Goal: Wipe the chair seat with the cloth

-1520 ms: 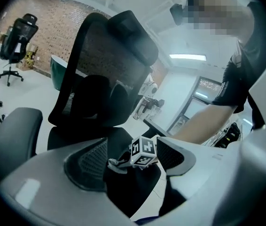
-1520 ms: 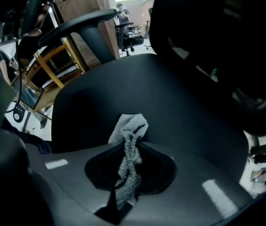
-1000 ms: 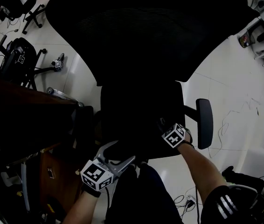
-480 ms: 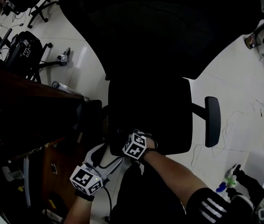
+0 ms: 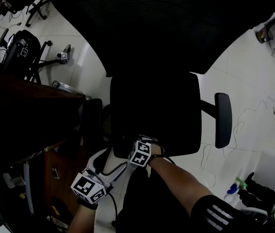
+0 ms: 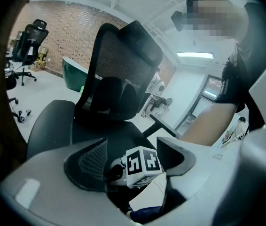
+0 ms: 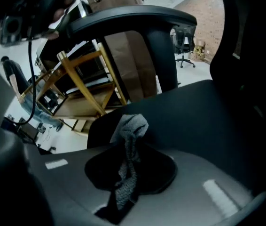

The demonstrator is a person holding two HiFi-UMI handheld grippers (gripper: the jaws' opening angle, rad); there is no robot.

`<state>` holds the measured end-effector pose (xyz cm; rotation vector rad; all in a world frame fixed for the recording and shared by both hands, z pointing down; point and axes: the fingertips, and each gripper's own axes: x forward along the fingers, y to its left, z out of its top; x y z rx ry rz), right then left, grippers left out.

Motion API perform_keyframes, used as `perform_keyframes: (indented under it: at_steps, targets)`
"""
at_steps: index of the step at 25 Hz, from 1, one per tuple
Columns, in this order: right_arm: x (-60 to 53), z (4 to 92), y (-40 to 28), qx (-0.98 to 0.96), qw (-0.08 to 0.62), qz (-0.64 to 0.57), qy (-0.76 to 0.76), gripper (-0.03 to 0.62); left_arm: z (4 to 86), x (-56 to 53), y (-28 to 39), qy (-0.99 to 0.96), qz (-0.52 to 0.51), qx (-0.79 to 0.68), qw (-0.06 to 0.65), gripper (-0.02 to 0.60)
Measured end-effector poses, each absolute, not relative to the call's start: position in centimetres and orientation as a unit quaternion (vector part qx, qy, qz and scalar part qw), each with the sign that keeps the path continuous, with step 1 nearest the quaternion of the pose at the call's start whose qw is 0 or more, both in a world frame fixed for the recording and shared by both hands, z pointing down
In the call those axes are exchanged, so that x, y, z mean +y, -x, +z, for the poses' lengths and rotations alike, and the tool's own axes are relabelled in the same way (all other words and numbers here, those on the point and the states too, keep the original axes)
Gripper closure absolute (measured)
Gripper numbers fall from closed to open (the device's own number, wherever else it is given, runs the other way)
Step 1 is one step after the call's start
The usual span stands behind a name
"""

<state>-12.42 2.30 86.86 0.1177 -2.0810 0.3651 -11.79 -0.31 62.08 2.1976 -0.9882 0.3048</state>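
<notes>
Gripping the cloth [image 7: 132, 125], the right gripper [image 7: 130, 169] has its jaws clenched on the grey fabric. One bunched end stands up past the jaw tips and the rest trails down between the pads. In the right gripper view that bunched end lies low in the frame, against the chair seat [image 7: 194, 112] and close to the seat's edge. Whether it presses on the surface cannot be confirmed.

In the head view the right gripper sits at the lower-left corner of the seat, its marker cube [image 5: 140, 153] facing up. A bare forearm [image 5: 176, 178] runs to it from the lower right.

The left gripper [image 5: 113, 161] is just beside the right one, to the lower left and off the seat. Its jaws are released and wide apart, grasping nothing. In the left gripper view the right gripper's cube shows in the gap between them; contact cannot be judged.

The black backrest [image 5: 162, 28] fills the upper centre of the head view. One armrest [image 5: 223, 120] is at centre right, clear of both grippers.

Surroundings noted: a white floor [image 5: 244, 72], a dark brown desk [image 5: 25, 115] at the left edge, and a second chair [image 5: 23, 52] at upper left. A wooden rack [image 7: 81, 79] shows in the right gripper view beyond the seat.
</notes>
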Motion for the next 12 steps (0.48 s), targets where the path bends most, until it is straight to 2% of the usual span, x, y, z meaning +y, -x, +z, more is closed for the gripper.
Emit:
perform_keyframes:
  at_steps: [3, 12]
  targets:
    - [2.8, 88.3, 7.2, -0.840, 0.520, 0.140, -0.059, 0.546, 61.6, -1.2, 9.7, -0.855, 0.117, -0.367, 0.348, 0.230]
    - [1.8, 88.4, -11.7, -0.785, 0.563, 0.209, -0.153, 0.546, 61.8, -2.9, 2.0, -0.878, 0.124, -0.304, 0.349, 0.230]
